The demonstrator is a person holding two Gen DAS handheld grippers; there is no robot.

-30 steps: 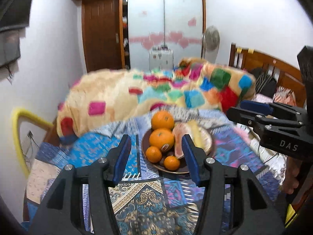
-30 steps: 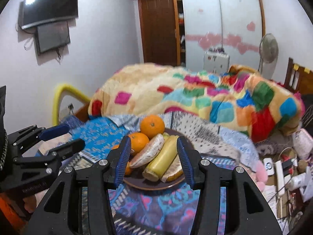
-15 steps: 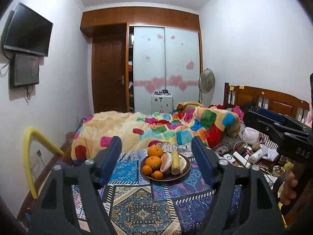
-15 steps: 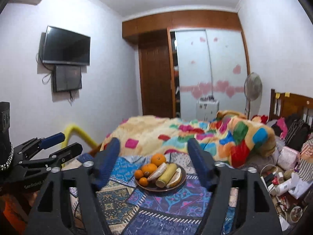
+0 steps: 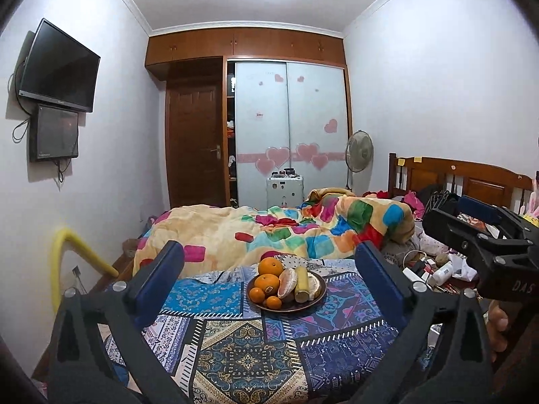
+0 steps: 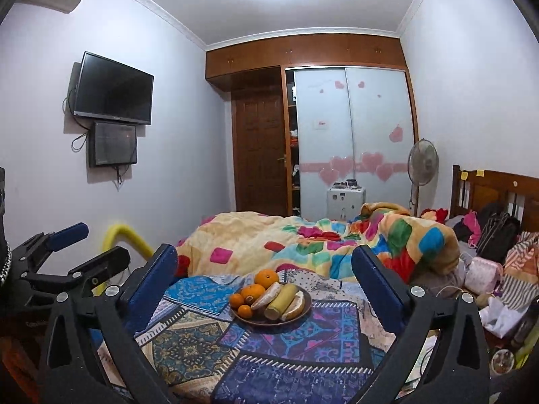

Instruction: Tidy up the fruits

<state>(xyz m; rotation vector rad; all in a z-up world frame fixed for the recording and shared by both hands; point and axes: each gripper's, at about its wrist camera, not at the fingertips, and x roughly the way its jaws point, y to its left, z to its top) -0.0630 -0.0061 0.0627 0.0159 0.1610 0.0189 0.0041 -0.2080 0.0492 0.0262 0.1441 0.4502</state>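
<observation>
A brown plate (image 5: 318, 299) (image 6: 305, 313) of fruit sits on a patterned blue cloth (image 5: 235, 346) on the bed. It holds several oranges (image 5: 270, 267) (image 6: 266, 277), a banana (image 5: 302, 286) (image 6: 280, 301) and peeled pomelo wedges (image 5: 287, 282) (image 6: 266, 296). My left gripper (image 5: 269, 272) is open and empty, well back from the plate. My right gripper (image 6: 264, 276) is open and empty, also back from the plate. Each gripper shows in the other's view, the right (image 5: 485, 232) and the left (image 6: 74, 245).
A colourful patchwork blanket (image 5: 269, 232) is heaped behind the plate. A wooden headboard (image 5: 471, 181) with clutter stands at the right, a yellow rail (image 5: 67, 256) at the left. A wardrobe (image 5: 289, 128), fan (image 5: 359, 151) and wall TV (image 5: 57, 67) lie beyond.
Both grippers have pulled back and up from the plate and opened wider. The plate now looks small and distant, and the whole room shows.
</observation>
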